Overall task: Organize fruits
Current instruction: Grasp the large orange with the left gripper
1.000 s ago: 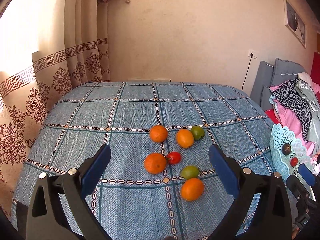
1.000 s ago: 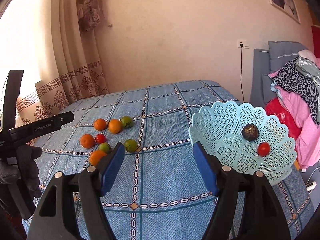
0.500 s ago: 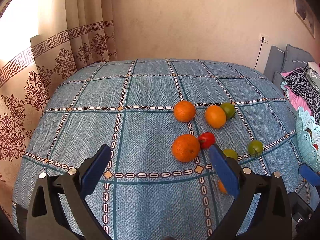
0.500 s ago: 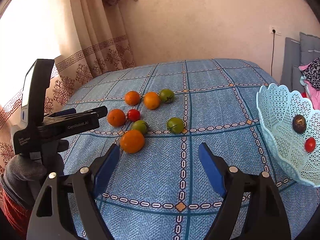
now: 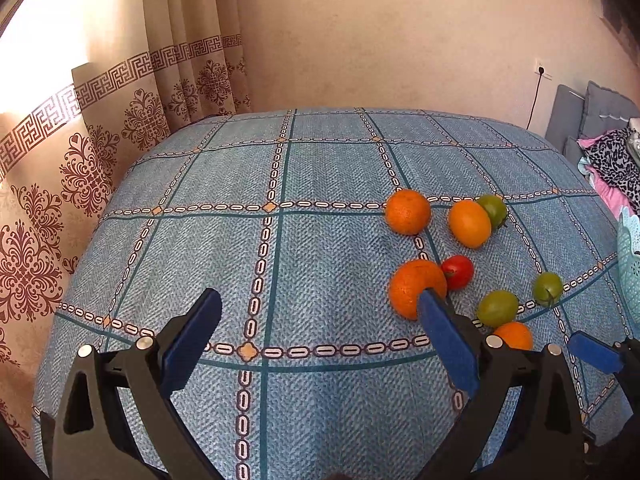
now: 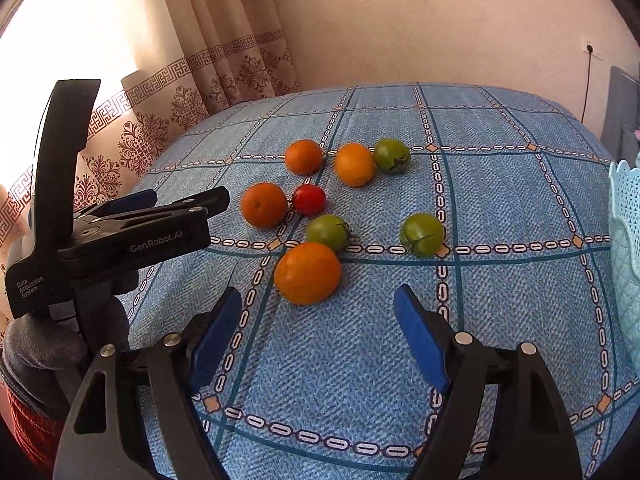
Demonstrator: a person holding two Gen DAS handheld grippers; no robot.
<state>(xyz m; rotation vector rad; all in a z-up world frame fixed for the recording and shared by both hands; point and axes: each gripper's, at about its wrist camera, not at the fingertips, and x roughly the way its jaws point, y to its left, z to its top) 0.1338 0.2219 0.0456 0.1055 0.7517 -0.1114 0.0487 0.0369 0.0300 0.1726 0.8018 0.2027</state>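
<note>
I hold my right gripper [image 6: 318,330] low with its fingers wide apart just before the nearest orange [image 6: 307,273], and my left gripper [image 5: 320,344] hangs wide apart beside the fruits on the blue cloth [image 5: 320,248].

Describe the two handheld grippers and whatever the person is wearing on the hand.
Both grippers, left and right, have black frames, silver rivets and blue finger pads. The left one's side reads "GenRobot.AI" and "Data Acquisition System". A dark grey glove covers the hand.
</note>
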